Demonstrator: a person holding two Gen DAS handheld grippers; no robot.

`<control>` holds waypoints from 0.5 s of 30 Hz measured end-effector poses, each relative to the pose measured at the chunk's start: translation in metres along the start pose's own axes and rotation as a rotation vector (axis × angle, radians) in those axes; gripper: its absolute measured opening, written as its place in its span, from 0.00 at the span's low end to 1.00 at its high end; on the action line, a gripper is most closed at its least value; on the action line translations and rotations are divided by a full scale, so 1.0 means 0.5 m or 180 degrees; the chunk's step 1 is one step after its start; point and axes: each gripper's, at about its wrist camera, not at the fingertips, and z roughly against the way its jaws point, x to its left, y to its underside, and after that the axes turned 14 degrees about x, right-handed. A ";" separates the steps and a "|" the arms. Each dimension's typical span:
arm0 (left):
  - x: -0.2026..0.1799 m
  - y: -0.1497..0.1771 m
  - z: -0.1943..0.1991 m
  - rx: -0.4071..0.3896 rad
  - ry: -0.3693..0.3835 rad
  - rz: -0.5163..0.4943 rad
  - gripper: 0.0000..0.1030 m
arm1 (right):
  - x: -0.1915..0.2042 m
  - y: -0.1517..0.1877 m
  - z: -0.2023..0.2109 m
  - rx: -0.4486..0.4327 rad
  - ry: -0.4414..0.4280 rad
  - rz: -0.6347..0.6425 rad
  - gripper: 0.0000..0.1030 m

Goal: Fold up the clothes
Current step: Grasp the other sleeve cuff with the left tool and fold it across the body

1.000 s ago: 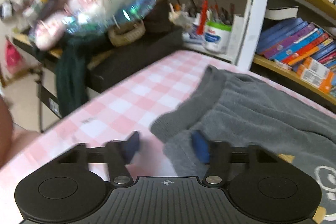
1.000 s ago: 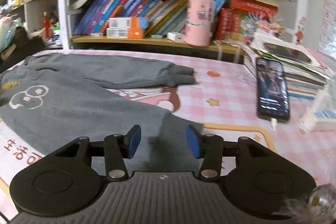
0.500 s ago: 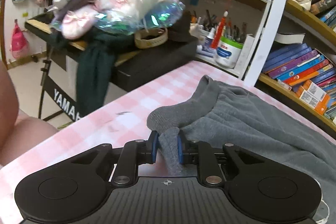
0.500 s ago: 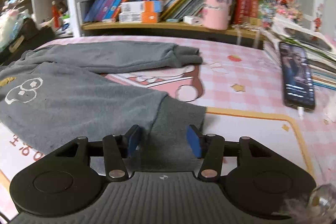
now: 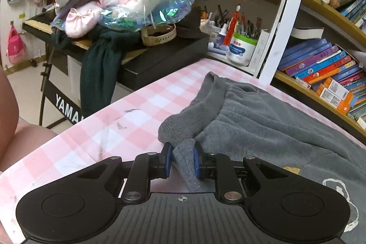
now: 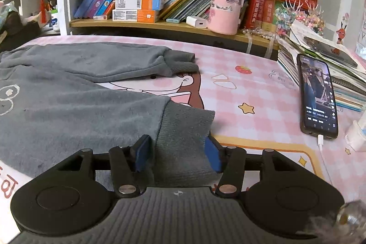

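Grey sweatpants (image 5: 263,125) with a white print lie flat on the pink checked table (image 5: 141,106). My left gripper (image 5: 181,160) is shut on a pinched fold of the ribbed waistband (image 5: 183,127) at the garment's near corner. In the right wrist view the same pants (image 6: 68,111) stretch away to the left. My right gripper (image 6: 178,156) is open, its blue pads on either side of the near leg's ribbed cuff (image 6: 185,127), which lies flat between them. The far leg's cuff (image 6: 180,62) rests further back on the table.
A phone (image 6: 318,95) on a charging cable leans on a stack of books (image 6: 343,74) at the right. Bookshelves with a pink cup (image 6: 226,4) line the back. Left of the table edge stands a cluttered keyboard (image 5: 141,61); a pen tub (image 5: 240,49) sits behind.
My left gripper went from open to shut on the waistband and has lifted it slightly. My right gripper slid forward, so the near cuff now lies between its open fingers.
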 end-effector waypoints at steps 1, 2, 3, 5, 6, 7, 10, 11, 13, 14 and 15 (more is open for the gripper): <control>0.003 0.000 0.000 0.0006 0.0011 0.0013 0.19 | 0.000 0.001 0.000 -0.0004 -0.0007 -0.0002 0.49; 0.004 -0.001 -0.001 0.0012 0.0017 0.0023 0.19 | -0.001 0.002 0.001 -0.0008 -0.0020 -0.0008 0.49; 0.005 -0.001 -0.001 0.0017 0.0019 0.0027 0.19 | -0.001 0.003 0.002 -0.0011 -0.0031 -0.0016 0.50; 0.000 0.000 -0.001 0.0021 -0.0007 -0.0012 0.21 | -0.001 0.004 0.002 -0.0023 -0.0027 -0.0021 0.52; -0.003 0.000 0.000 0.0018 -0.0029 -0.0048 0.21 | -0.001 0.005 0.003 -0.0028 -0.0023 -0.0019 0.53; -0.007 0.001 0.005 -0.0016 -0.0046 -0.0083 0.22 | 0.000 0.005 0.004 -0.0035 -0.0021 -0.0015 0.53; -0.020 0.004 0.022 -0.0139 -0.0091 -0.0184 0.28 | 0.002 0.008 0.009 -0.0070 -0.0028 -0.0001 0.62; -0.024 0.005 0.027 -0.0180 -0.0106 -0.0218 0.36 | 0.003 0.010 0.013 -0.0094 -0.0038 0.0001 0.65; -0.032 0.007 0.038 -0.0262 -0.0136 -0.0285 0.54 | 0.005 0.013 0.025 -0.0156 -0.0069 0.0001 0.70; -0.038 0.008 0.047 -0.0330 -0.0150 -0.0319 0.64 | 0.006 0.014 0.030 -0.0187 -0.0085 0.0002 0.75; -0.045 0.010 0.058 -0.0402 -0.0151 -0.0360 0.68 | 0.007 0.015 0.037 -0.0222 -0.0098 0.0004 0.79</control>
